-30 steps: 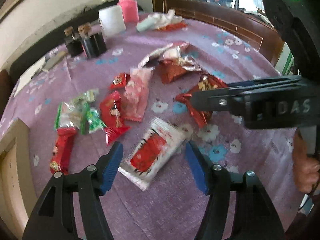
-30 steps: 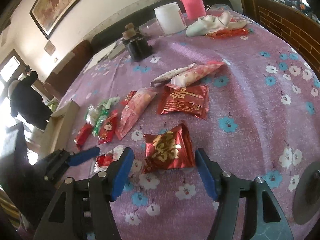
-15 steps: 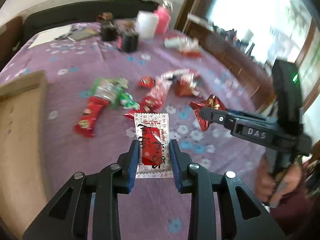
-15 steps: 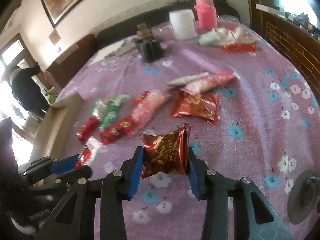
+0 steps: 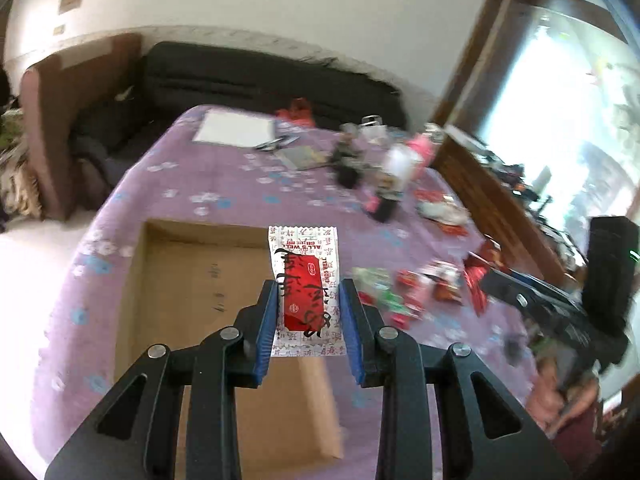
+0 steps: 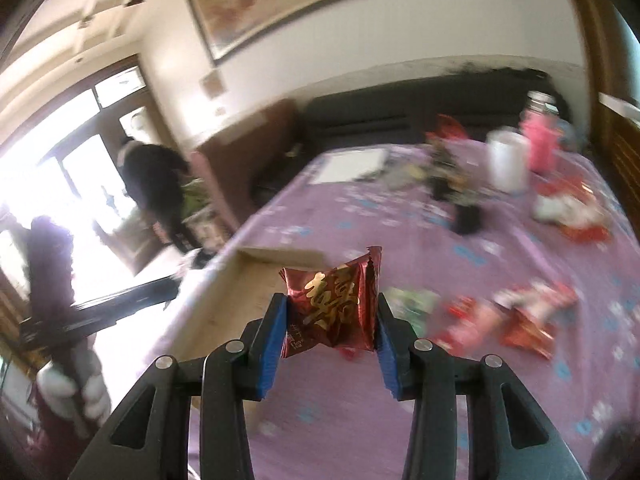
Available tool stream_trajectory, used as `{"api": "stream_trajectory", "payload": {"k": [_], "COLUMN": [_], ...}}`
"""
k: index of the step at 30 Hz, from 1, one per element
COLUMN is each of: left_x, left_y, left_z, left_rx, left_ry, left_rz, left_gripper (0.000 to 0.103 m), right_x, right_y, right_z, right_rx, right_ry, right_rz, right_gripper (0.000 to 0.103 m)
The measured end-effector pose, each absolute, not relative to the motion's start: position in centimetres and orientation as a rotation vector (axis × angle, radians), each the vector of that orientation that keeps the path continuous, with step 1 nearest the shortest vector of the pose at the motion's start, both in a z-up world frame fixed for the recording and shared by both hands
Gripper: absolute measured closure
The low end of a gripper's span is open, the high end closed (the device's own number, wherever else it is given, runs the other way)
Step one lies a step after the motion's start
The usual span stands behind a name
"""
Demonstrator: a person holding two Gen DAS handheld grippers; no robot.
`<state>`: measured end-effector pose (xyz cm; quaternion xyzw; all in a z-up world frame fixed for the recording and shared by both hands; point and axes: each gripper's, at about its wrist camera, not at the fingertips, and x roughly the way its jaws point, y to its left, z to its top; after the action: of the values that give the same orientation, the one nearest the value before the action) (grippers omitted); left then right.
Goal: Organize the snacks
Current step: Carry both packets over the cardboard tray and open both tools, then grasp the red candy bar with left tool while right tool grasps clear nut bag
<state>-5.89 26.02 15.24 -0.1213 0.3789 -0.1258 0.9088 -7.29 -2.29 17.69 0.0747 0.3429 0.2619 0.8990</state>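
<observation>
My left gripper (image 5: 307, 294) is shut on a white-and-red snack packet (image 5: 306, 292), lifted above the open cardboard box (image 5: 192, 280) at the table's left. In the right wrist view my right gripper (image 6: 332, 312) is shut on a dark red foil packet with a gold character (image 6: 333, 312), held in the air near the box's edge (image 6: 240, 280). Several other snacks (image 5: 404, 288) lie blurred on the purple flowered cloth (image 5: 224, 192) to the right. The right gripper also shows in the left wrist view as a black tool (image 5: 560, 308).
At the table's far end stand a pink bottle (image 6: 540, 144), a white cup (image 6: 506, 162), dark small bottles (image 6: 452, 184) and a white sheet (image 5: 234, 128). A dark sofa (image 5: 260, 76) lies beyond. A person in black (image 6: 154, 176) stands by the bright doorway.
Both grippers closed on their packets, lifted them off the cloth and swung left toward the cardboard box. The left packet now hangs over the box's inside.
</observation>
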Motion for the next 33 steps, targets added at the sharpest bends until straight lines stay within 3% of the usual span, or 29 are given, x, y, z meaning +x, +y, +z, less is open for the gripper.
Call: {"api": "stream_trajectory", "payload": {"k": [8, 17, 21, 23, 29, 30, 32, 33], "left_x": [0.4, 4.1, 4.0, 3.4, -1.4, -2.3, -3.9, -4.6], "left_y": [30.3, 31.6, 31.8, 31.7, 31.3, 30.9, 30.2, 29.7], "left_z": [7.2, 2.8, 2.7, 3.2, 6.0, 6.4, 7.2, 7.5], "left_rx": [-0.390, -0.439, -0.448, -0.432, -0.440, -0.449, -0.466, -0.475], "left_ry": [0.914, 0.987, 0.988, 0.979, 0.881, 0.865, 0.838, 0.819], "left_rz": [-0.162, -0.125, -0.139, -0.124, -0.130, -0.143, -0.164, -0.174], "left_gripper": [0.075, 0.072, 0.071, 0.071, 0.070, 0.068, 0.049, 0.048], "right_x": [-1.6, 3.6, 4.9, 4.7, 5.6, 5.7, 6.1, 6.3], "right_y": [9.8, 17.2, 16.6, 14.8, 5.9, 4.4, 2.5, 1.8], "right_z": [12.4, 6.0, 6.0, 7.2, 9.1, 8.6, 7.5, 6.9], "right_rx": [-0.053, -0.264, -0.224, -0.164, -0.017, -0.023, -0.027, -0.016], "right_ry": [0.825, 0.904, 0.906, 0.889, 0.868, 0.880, 0.910, 0.928], "right_rz": [0.588, 0.530, 0.519, 0.520, 0.370, 0.328, 0.273, 0.258], "right_gripper": [0.061, 0.060, 0.053, 0.042, 0.040, 0.041, 0.041, 0.041]}}
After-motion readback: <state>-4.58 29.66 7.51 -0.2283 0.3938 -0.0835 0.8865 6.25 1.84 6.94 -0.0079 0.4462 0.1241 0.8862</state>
